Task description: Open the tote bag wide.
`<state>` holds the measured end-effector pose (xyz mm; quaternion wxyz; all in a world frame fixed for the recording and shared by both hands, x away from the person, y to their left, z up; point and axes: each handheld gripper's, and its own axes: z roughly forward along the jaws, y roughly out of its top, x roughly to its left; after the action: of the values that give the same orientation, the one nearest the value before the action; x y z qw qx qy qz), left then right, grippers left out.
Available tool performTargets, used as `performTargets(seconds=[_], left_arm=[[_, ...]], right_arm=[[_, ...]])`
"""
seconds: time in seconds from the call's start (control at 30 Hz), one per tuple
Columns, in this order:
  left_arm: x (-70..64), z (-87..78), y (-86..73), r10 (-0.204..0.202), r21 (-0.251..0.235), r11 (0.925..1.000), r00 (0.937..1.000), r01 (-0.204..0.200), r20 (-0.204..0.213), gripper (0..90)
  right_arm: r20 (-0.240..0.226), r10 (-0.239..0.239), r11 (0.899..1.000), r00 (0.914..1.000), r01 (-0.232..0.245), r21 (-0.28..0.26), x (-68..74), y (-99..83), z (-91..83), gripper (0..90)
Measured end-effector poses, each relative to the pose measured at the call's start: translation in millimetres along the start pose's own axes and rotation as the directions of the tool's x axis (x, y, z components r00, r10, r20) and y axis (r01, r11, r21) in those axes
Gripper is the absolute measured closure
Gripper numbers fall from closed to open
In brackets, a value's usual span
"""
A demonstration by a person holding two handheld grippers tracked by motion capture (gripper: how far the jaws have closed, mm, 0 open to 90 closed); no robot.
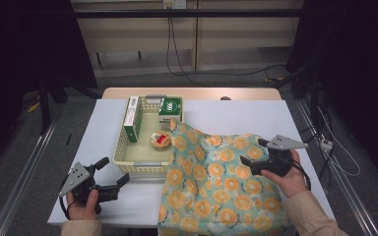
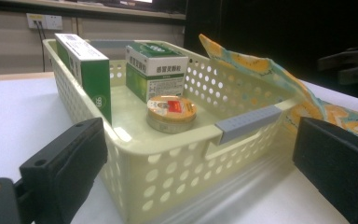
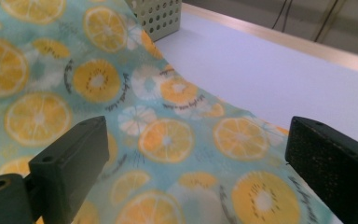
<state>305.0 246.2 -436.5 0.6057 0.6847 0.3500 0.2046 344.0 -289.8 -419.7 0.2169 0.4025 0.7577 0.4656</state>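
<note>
Your left claw (image 1: 112,174) sat near the front left corner of the bench (image 1: 98,123), its jaws spread apart and holding nothing, pointed toward the near end of the cream perforated basket (image 1: 120,147). In the left gripper view, the basket's near wall stood just beyond those jaws, with its grey handle strip (image 2: 248,123) on the rim.

Your right claw (image 1: 254,154) hung over the citrus-print cloth (image 1: 211,191), jaws likewise released and gripping nothing. In the right gripper view, the cloth lay beneath and between the two jaws; whether they touched the fabric cannot be told.

The cloth was spread over the front right part of the bench, its near edge hanging off the front. Its far left corner was draped up against the basket's right wall, rising just above the rim in the left gripper view.

Inside the basket, a tall green-and-white box (image 1: 133,118) stood upright along the left wall, a second green-and-white box (image 1: 170,109) stood at the far right corner, and a small round tin (image 1: 160,140) with a red label lay on the floor just in front of it.
</note>
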Motion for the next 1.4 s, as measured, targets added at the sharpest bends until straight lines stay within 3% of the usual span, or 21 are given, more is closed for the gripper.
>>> performTargets(seconds=[0.1,0.27,0.3,0.43,0.57,0.77,0.87,0.97,1.1,1.2,1.33,1.4], left_arm=[[-0.9,1.8,0.2,0.013,0.007,0.9999,0.9999,-0.013,0.008,2.7],[-1.1,2.9,-0.8,0.011,0.013,0.9999,0.9998,-0.011,0.016,2.7],[-0.8,2.9,-0.9,0.010,0.012,0.9999,0.9998,-0.010,0.015,2.7],[-0.7,2.6,-0.8,0.008,0.010,0.9999,0.9999,-0.008,0.014,2.7],[-0.7,2.4,-0.4,0.010,0.013,0.9999,0.9999,-0.010,0.014,2.7],[-0.3,2.6,-1.1,0.009,0.014,0.9999,0.9995,-0.010,0.030,2.7],[-0.6,2.6,-1.6,0.011,0.018,0.9998,0.9994,-0.012,0.034,2.7],[-0.5,2.8,-1.5,0.014,0.018,0.9997,0.9993,-0.015,0.034,2.7],[-1.6,3.5,-0.8,0.013,0.018,0.9997,0.9995,-0.014,0.029,2.2],[-1.9,3.8,-0.5,0.012,0.014,0.9998,0.9996,-0.013,0.027,2.1],[-1.8,3.2,-0.1,0.015,0.014,0.9998,0.9996,-0.015,0.024,2.6],[-2.4,2.9,0.2,0.016,0.014,0.9998,0.9996,-0.016,0.022,2.6]], right_arm=[[0.005,0.066,0.998,0.9978,-0.066,0.013,-13.1,2.9,17.3,7.9],[0.031,0.117,0.991,0.9927,-0.119,0.061,-29.7,-0.2,43.6,9.7],[0.039,0.116,0.989,0.9925,-0.119,0.083,-34.0,0.0,52.9,16.2],[0.053,0.107,0.988,0.9928,-0.112,0.107,-37.5,4.1,65.3,17.1],[0.062,0.072,0.989,0.9955,-0.079,0.123,-40.2,12.4,80.2,24.5],[0.074,0.015,0.978,0.9972,-0.030,0.205,-43.8,13.9,98.7,30.4],[0.061,-0.007,0.968,0.9981,-0.009,0.251,-43.5,8.8,104.2,37.0],[0.048,-0.007,0.968,0.9988,-0.005,0.251,-42.3,7.3,105.0,42.3],[0.008,0.007,0.964,0.9999,-0.009,0.266,-42.0,9.1,101.5,72.9],[-0.023,0.035,0.960,0.9991,-0.027,0.280,-43.2,8.2,96.9,86.9],[-0.020,0.034,0.955,0.9992,-0.027,0.297,-40.2,10.0,94.7,90.0],[-0.014,0.036,0.958,0.9993,-0.030,0.287,-39.1,11.6,94.2,90.0]])
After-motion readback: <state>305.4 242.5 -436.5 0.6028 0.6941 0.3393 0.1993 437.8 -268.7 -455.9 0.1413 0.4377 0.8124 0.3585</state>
